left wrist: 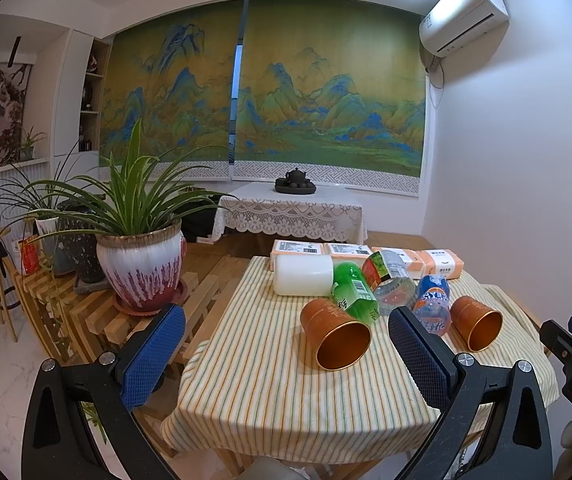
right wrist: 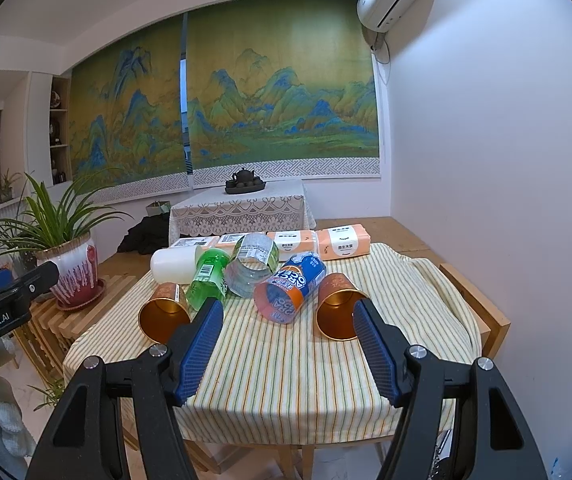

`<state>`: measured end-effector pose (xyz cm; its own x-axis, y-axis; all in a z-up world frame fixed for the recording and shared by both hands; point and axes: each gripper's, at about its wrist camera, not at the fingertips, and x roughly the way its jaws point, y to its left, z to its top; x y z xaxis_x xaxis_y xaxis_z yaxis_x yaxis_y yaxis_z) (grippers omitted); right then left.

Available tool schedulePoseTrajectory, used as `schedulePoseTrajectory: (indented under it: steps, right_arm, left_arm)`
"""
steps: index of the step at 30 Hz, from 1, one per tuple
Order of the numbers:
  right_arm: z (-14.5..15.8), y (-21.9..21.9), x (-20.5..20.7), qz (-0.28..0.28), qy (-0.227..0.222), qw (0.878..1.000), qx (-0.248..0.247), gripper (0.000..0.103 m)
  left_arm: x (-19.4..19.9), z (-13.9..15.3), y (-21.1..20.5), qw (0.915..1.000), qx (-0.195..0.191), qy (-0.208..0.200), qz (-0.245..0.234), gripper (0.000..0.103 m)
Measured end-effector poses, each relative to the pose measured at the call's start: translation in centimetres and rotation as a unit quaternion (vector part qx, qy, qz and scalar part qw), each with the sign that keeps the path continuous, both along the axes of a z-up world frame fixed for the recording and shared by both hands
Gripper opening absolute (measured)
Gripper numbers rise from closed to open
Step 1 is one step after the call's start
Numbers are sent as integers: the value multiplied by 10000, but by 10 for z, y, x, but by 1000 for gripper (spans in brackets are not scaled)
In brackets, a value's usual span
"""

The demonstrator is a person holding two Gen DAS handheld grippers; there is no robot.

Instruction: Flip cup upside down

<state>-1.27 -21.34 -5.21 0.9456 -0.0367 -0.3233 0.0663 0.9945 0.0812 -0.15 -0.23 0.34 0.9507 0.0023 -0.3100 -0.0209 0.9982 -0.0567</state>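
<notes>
A potted plant (left wrist: 140, 268) in a glazed white-and-maroon ceramic pot is set on slatted wooden stands left of the table. The left gripper (left wrist: 286, 344) is held with jaws spread wide and nothing between them, its blue textured pads (left wrist: 154, 356) hovering at the near edge of the striped tablecloth (left wrist: 270, 396). The left cup (left wrist: 336, 334), a tapered orange-brown cup with a metallic interior, is laid on its side just beyond that gap, mouth toward the camera. Behind it a white cylindrical container (left wrist: 303, 275), a green plastic bottle (left wrist: 355, 293), a clear crumpled bottle (left wrist: 390, 284) and a blue-and-orange bottle (left wrist: 432, 304) are laid on their sides in a cluster. The right cup (right wrist: 338, 306), of matching form, is laid on its side, its rim touching or overlapped by the right finger of the right gripper (right wrist: 288, 314), whose jaws are likewise parted and unloaded. Orange tissue packs (right wrist: 340, 242) are lined along the far edge.
</notes>
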Motion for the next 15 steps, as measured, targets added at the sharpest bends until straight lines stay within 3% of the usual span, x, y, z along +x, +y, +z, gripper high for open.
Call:
schedulePoseTrajectory:
  steps: [15]
  right_arm:
    - [0, -1, 0, -34, -11, 10000, 8, 64]
  left_arm:
    - [2, -1, 0, 10000, -16, -6, -1, 103]
